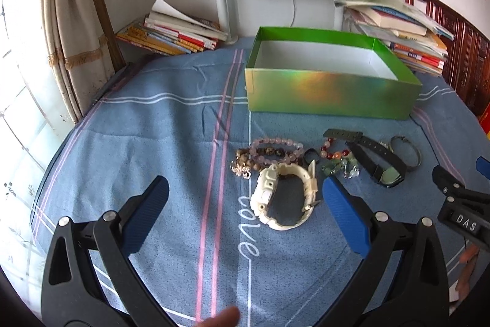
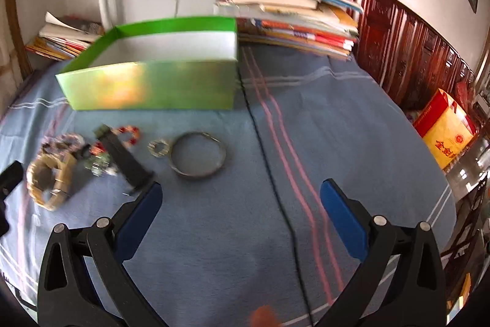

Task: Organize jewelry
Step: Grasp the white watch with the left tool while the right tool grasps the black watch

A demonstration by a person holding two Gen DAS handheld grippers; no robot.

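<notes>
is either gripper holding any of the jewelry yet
No. Both the left gripper and the right gripper are open and empty; the white watch lies on the bedsheet, untouched.

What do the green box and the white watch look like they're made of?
The green box looks like cardboard with a glossy holographic foil skin: rainbow sheen outside, plain white folded walls inside. The white watch looks like moulded plastic or resin, matte cream, chunky strap; it could be rubber.
</notes>
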